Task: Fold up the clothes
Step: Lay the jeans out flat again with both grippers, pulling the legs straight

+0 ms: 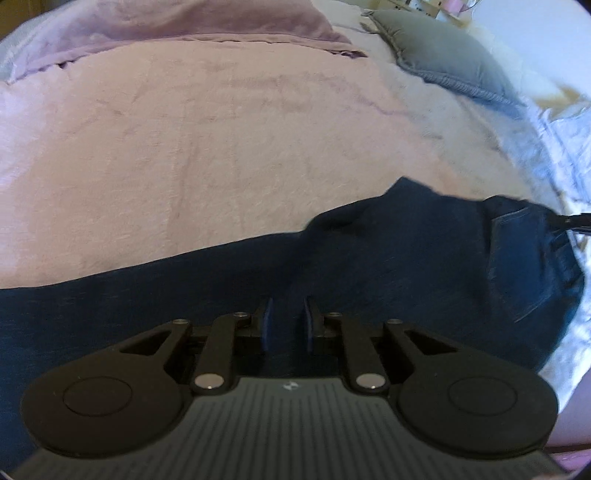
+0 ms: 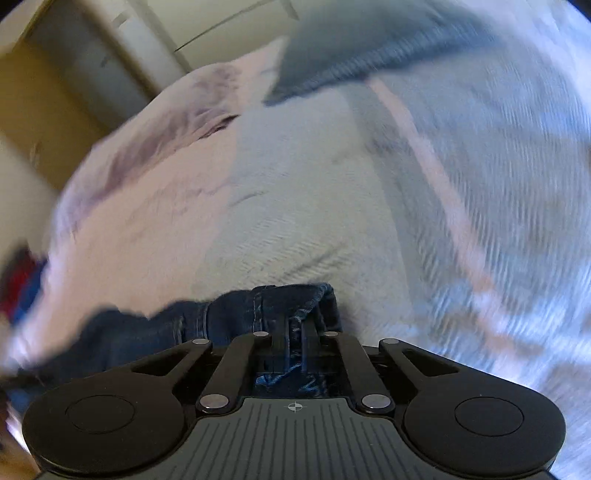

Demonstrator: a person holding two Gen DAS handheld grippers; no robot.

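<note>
A grey pillow (image 1: pixel 450 55) is lying beyond the jeans (image 1: pixel 332 266); the right gripper (image 2: pixel 295 332) is pinching their blurred hem, and the left gripper (image 1: pixel 288 321) is hovering part-open over them, holding nothing.

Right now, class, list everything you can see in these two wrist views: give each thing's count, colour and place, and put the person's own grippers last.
dark blue denim jeans: one, dark blue, lying across the near part of the bed.
pale pink fuzzy blanket: one, pink, spread over the bed under the jeans.
lilac folded cloth: one, purple, at the far edge of the blanket.
grey square cushion: one, grey, far right on the bed.
left gripper: one, black, above the jeans, jaws apart, empty.
right gripper: one, black, closed on the jeans' edge.
</note>
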